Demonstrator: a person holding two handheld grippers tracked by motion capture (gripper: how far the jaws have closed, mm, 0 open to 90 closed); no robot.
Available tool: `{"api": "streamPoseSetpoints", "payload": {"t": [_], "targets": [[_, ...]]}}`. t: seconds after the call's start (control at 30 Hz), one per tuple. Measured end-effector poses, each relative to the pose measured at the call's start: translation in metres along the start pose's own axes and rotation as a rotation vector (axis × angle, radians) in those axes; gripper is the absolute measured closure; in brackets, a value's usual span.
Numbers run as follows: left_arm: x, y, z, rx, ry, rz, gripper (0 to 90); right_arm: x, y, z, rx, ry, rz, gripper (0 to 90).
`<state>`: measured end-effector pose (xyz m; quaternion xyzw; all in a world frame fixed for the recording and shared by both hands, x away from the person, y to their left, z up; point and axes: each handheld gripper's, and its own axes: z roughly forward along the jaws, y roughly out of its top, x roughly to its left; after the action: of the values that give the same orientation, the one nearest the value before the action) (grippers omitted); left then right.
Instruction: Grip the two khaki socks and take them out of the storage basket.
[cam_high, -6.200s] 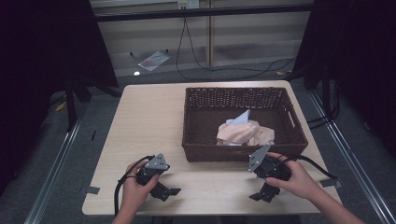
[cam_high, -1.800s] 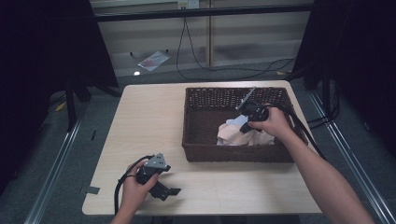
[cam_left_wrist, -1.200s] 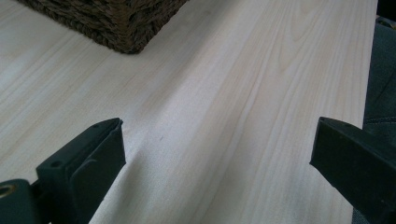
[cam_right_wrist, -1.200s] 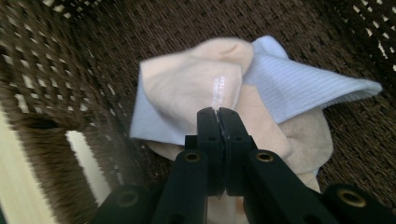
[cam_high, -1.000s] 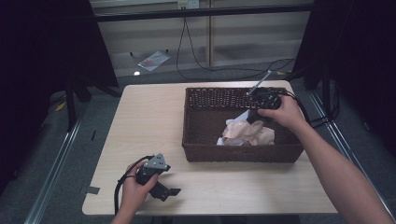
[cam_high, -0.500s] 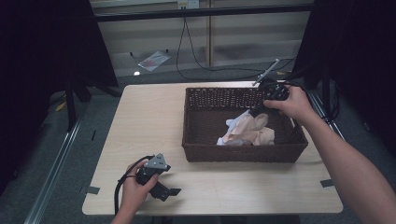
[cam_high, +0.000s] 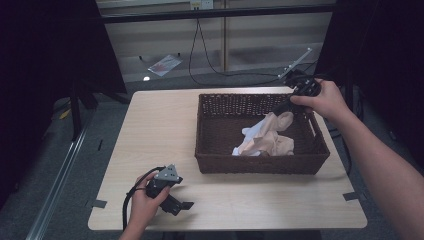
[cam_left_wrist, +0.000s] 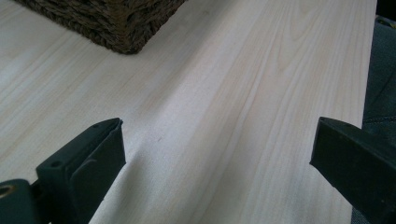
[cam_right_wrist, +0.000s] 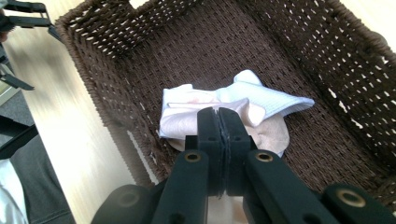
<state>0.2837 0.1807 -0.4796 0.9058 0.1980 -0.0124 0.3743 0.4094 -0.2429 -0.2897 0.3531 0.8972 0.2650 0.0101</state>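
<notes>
Where the high view looks down on the table (cam_high: 165, 135), the right gripper (cam_high: 283, 106) sits above the far right corner of the wicker basket (cam_high: 220, 160), at about 1 o'clock from table centre. A beige cloth (cam_high: 274, 132) hangs from its jaws in a stretched strip and runs down into a crumpled pile on the basket floor, mixed with a white cloth (cam_high: 251, 133). Left gripper (cam_high: 182, 205) lies in the person's hand at 7 o'clock, near the front edge, well apart from the basket.

Left gripper view: jaws spread wide, nothing between them, bare pale wood underneath. A corner of the basket (cam_left_wrist: 116, 28) at 11 o'clock.

Right gripper view: jaws pinched together, a thin fold of cloth running out from under them at 6 o'clock; the right gripper (cam_right_wrist: 218, 122) is holding the beige cloth (cam_right_wrist: 273, 135). Below it the pile looks soft and wrinkled: pale pink-beige fabric plus a white ribbed piece (cam_right_wrist: 271, 100) sticking out toward 3 o'clock. It rests near the middle of the dark brown woven basket floor (cam_right_wrist: 196, 56), clear of the walls.
</notes>
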Motion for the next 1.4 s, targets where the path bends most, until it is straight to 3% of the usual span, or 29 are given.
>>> {"api": "streamPoseSetpoints", "payload": {"t": [0.83, 1.4], "targets": [[0.0, 0.0, -0.001, 0.001, 0.004, -0.001, 2.8, 0.022, 0.004, -0.04, -0.021, 0.065, -0.089, 89.8], [-0.001, 0.0, -0.001, 0.004, 0.002, 0.003, 2.8, 0.043, -0.001, -0.057, -0.014, 0.111, -0.147, 89.8]]}}
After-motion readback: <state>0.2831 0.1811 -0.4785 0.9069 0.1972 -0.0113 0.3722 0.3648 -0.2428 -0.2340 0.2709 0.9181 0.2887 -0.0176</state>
